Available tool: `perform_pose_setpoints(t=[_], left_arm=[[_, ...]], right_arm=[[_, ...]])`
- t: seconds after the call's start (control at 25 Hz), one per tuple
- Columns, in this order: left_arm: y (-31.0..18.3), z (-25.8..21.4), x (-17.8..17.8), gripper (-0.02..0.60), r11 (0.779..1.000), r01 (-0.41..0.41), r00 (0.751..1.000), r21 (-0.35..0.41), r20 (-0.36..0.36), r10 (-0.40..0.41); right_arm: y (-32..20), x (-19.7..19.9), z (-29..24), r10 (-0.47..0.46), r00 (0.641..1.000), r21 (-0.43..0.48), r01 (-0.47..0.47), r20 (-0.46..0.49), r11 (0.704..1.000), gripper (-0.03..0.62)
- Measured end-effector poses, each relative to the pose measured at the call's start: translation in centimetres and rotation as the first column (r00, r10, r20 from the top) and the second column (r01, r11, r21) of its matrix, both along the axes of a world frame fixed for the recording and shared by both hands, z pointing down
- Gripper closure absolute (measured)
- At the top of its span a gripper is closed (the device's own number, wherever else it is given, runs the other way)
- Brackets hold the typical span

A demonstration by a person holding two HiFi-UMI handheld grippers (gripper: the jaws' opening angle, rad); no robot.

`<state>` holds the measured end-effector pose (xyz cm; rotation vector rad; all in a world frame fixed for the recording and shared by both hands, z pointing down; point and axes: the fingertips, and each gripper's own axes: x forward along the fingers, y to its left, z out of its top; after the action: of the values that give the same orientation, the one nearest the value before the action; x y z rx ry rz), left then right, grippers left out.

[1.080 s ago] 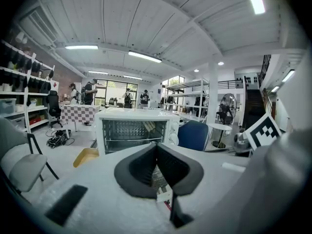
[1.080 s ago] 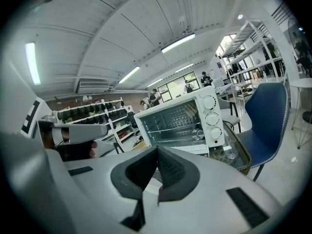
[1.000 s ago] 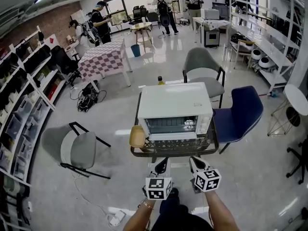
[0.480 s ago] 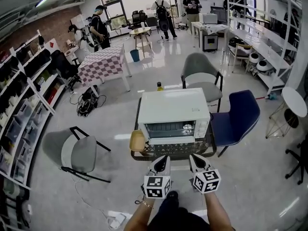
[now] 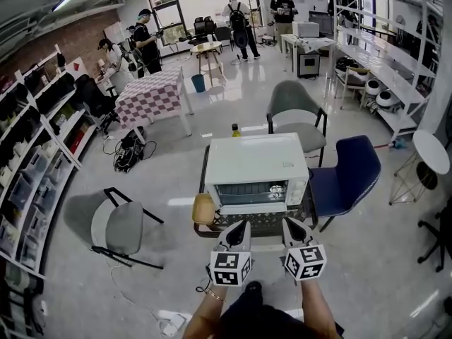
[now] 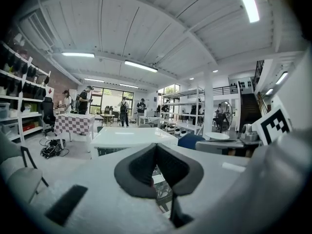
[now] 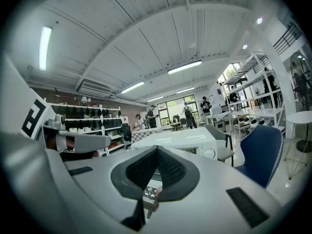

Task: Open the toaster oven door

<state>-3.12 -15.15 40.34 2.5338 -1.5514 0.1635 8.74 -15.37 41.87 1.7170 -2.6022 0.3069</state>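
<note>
A white toaster oven (image 5: 256,162) stands on a low black wire table (image 5: 308,219), its glass door (image 5: 251,189) closed and facing me. Both grippers hover side by side just in front of the table's near edge, short of the door. The left gripper (image 5: 241,225) is shut with nothing between its fingers, and so is the right gripper (image 5: 290,224). In the left gripper view, the left gripper (image 6: 156,145) points at the oven's white top (image 6: 127,136). In the right gripper view, the right gripper (image 7: 156,148) points at the oven (image 7: 183,139) too.
A tan dish (image 5: 205,208) sits on the table's left end and a bottle (image 5: 235,129) stands behind the oven. A blue chair (image 5: 347,171) is close on the right, a grey chair (image 5: 295,104) behind, another grey chair (image 5: 116,226) to the left. People stand far back.
Both grippers have risen and now sit closer to the table's front edge in the head view. Their jaws have stayed shut. The oven door has not moved.
</note>
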Motion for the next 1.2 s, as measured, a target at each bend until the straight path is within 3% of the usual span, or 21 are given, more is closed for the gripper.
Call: perform_pose_setpoints(t=[0.64,1.2], left_arm=[[-1.8,-3.6,0.0,0.568,1.000,0.002,1.000,0.028,-0.025,-0.001],[-3.6,-5.9,0.5,0.568,0.997,-0.047,0.998,0.060,-0.031,0.049]], right_arm=[[-1.5,1.3,-4.1,0.048,0.995,0.073,-0.042,-0.085,0.996,0.594],[-3.4,0.7,-6.8,0.064,0.988,0.139,-0.044,-0.139,0.989,0.594]])
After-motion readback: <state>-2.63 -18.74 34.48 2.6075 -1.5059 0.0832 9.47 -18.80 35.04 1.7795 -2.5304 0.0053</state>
